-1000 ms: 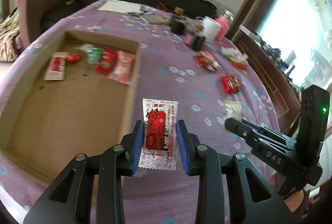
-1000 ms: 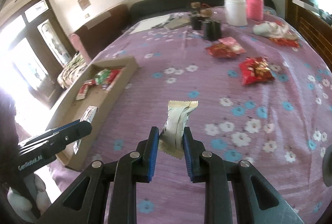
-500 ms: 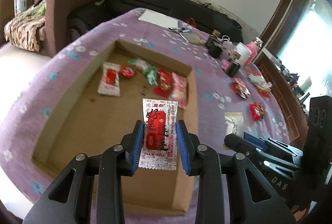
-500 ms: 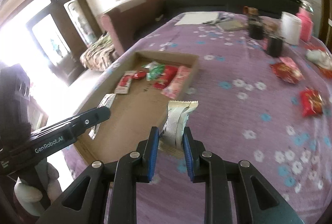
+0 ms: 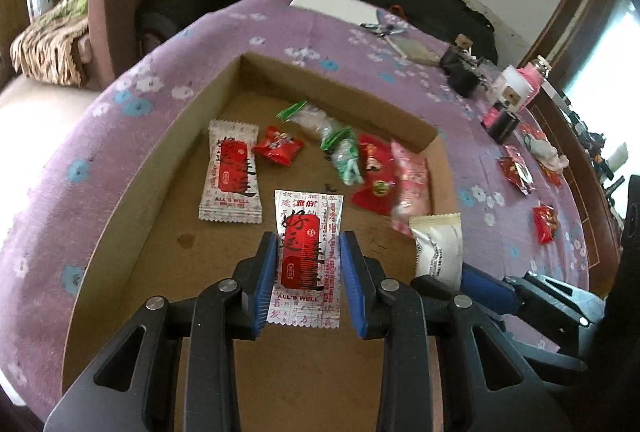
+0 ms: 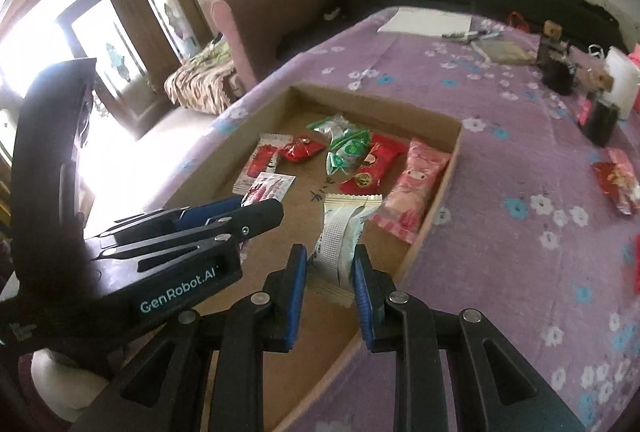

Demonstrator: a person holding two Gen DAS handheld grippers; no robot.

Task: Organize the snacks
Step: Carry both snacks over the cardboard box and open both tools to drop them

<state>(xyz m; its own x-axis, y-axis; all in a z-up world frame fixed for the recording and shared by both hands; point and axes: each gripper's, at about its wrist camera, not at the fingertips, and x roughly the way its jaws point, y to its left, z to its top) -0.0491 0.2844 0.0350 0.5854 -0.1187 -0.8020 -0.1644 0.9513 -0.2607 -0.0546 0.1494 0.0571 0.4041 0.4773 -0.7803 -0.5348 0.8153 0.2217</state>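
My left gripper (image 5: 308, 244) is shut on a white-and-red snack packet (image 5: 307, 256), held above the floor of the shallow cardboard box (image 5: 160, 160). Beside it on the right, my right gripper (image 6: 330, 258) is shut on a cream-white snack packet (image 6: 340, 232), also over the box, near its right wall. That cream packet (image 5: 438, 250) shows in the left wrist view too. Several snacks lie in a row inside the box: a matching white-and-red packet (image 5: 231, 176), a small red one (image 5: 278, 149), green ones (image 5: 342, 152), a red one (image 5: 374, 178) and a pink one (image 5: 410, 184).
The box sits on a purple flowered tablecloth (image 6: 520, 232). Loose red snack packets (image 6: 618, 180) lie on the cloth to the right. Black cups (image 6: 558, 72), a white container (image 6: 622, 78), papers (image 6: 426, 20) stand at the far end. A sofa (image 6: 272, 20) is beyond the table.
Both grippers have carried their packets leftward from over the tablecloth to above the box. Their grips are unchanged.
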